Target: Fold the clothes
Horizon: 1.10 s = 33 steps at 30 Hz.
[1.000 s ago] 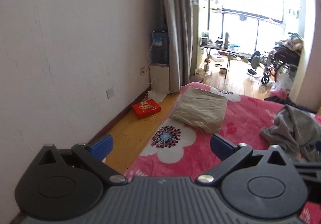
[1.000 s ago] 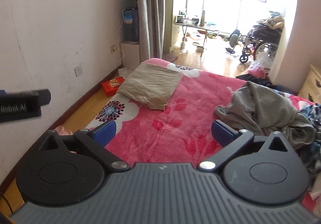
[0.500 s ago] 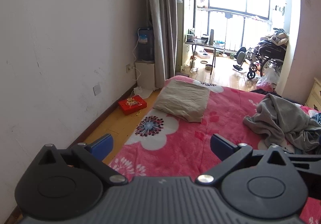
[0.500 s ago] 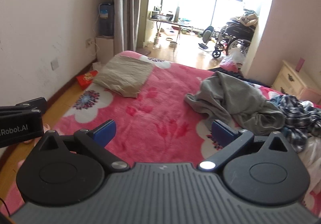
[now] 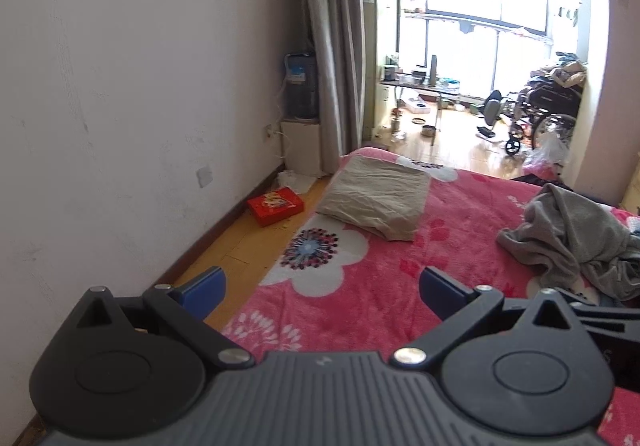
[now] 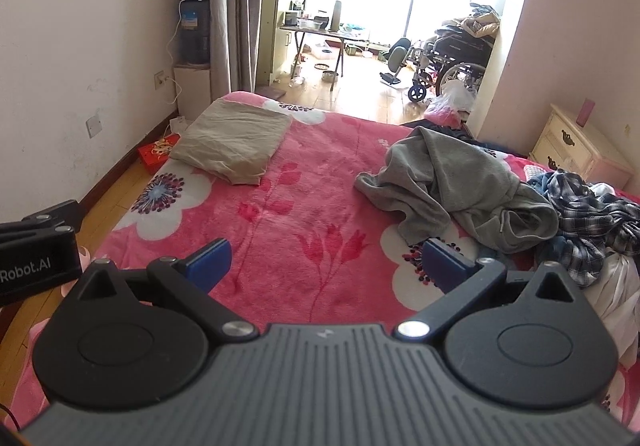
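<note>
A folded beige garment (image 5: 378, 198) (image 6: 236, 144) lies flat at the far left corner of the pink flowered bed (image 6: 320, 206). A crumpled grey hoodie (image 6: 452, 186) (image 5: 572, 242) lies on the right half, with a plaid shirt (image 6: 592, 214) and white cloth heaped beside it. My left gripper (image 5: 322, 292) is open and empty above the bed's near left edge. My right gripper (image 6: 326, 260) is open and empty above the middle of the bed, short of the hoodie. The left gripper's body shows at the left edge of the right wrist view (image 6: 36, 254).
A white wall (image 5: 140, 106) runs along the left, with a strip of wooden floor and a red box (image 5: 276, 206) beside the bed. A cream nightstand (image 6: 576, 150) stands at the right. Past the bed are a curtain, a table and a wheelchair (image 6: 452, 62).
Both views have swung to the right and pulled back a little, bringing the grey hoodie and plaid heap more into view. Both grippers stay open and empty.
</note>
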Motion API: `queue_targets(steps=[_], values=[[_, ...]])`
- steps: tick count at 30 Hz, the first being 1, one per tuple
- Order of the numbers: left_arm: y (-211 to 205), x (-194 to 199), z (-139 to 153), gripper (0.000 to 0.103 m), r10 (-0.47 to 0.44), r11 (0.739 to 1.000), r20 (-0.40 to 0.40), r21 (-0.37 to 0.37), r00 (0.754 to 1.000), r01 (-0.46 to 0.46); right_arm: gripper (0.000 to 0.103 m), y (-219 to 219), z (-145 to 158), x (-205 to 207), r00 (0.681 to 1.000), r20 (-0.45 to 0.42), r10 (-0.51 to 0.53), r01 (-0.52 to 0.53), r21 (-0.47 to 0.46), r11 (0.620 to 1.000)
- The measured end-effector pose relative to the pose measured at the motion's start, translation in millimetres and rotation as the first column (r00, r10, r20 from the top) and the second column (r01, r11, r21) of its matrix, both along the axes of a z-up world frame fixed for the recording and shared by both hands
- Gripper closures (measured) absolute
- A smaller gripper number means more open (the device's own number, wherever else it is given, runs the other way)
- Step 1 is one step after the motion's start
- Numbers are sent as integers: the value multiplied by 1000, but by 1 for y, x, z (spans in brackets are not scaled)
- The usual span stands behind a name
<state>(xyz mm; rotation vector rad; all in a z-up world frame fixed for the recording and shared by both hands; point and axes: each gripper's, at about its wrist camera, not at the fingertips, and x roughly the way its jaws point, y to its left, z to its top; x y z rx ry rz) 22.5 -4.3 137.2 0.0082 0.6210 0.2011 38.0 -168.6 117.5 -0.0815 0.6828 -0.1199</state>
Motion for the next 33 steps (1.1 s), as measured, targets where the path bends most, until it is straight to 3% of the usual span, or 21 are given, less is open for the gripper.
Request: queue_targets(steps=[14, 33], values=[[7, 0, 4, 0, 15, 1000, 0, -16, 1000, -15, 1, 7, 3, -2, 1000, 8, 15, -15, -18, 1000], [0, 1, 3, 0, -3, 1000, -7, 17, 1000, 3, 1, 5, 1, -1, 1000, 1, 3, -3, -21, 1000]])
